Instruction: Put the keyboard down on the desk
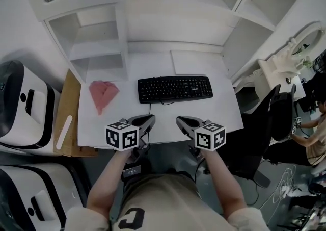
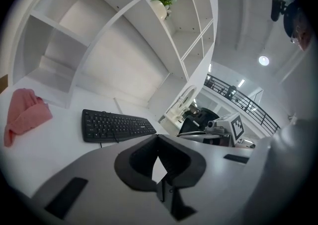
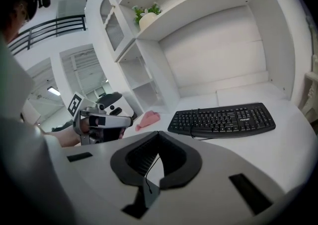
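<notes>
On the desk (image 1: 224, 110), keyboard (image 1: 175, 88) lies flat, left-to-right.

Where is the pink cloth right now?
In the head view, the pink cloth lies on the left part of the white desk. It is left of the black keyboard, ahead and left of the left gripper.

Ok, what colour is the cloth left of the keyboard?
The cloth is pink, clearest in the head view.
</notes>
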The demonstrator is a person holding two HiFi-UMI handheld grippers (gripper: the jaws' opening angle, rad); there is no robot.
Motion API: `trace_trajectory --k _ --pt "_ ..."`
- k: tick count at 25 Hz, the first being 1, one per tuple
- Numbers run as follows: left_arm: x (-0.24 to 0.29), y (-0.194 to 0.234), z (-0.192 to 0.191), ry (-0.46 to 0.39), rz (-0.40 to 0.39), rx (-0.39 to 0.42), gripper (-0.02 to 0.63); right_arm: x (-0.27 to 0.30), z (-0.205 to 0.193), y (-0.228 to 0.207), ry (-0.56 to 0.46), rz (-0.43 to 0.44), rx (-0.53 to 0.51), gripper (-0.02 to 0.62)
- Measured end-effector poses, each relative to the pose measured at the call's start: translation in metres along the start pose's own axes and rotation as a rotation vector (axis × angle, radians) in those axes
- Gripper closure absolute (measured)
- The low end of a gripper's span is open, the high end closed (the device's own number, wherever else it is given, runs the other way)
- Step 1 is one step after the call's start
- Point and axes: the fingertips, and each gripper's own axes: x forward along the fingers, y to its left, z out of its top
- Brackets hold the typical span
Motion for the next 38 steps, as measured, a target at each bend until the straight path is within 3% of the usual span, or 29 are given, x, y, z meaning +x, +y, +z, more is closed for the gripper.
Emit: trace_trajectory --k 8,15,21,29,35,38 --pt "0.015 -0.031 0.008 0.012 0.004 0.05 0.594 -0.023 0.007 0.0 -0.019 0.019 -0.046 0.571" --pt "0.026 -0.063 -0.011 0.063 0.005 0.13 0.594 -0.042 -0.003 0.018 -0.011 0.137 -0.082 0.571" --pt "0.028 -0.074 -0.025 0.062 0.025 0.098 0.594 -0.06 -0.021 0.029 0.024 0.217 -0.069 0.571" --pt "0.04 -0.111 -0.047 0.066 0.033 0.092 0.594 -0.093 -0.04 0.025 -0.002 0.28 -0.037 0.571" --pt "0.048 -0.126 -0.067 0.08 0.097 0.122 0.594 -0.118 -0.051 0.017 -0.031 0.347 -0.015 0.571" --pt "0.042 -0.13 -0.074 0.074 0.118 0.107 0.594 -0.115 -0.058 0.012 -0.033 0.307 -0.034 0.571"
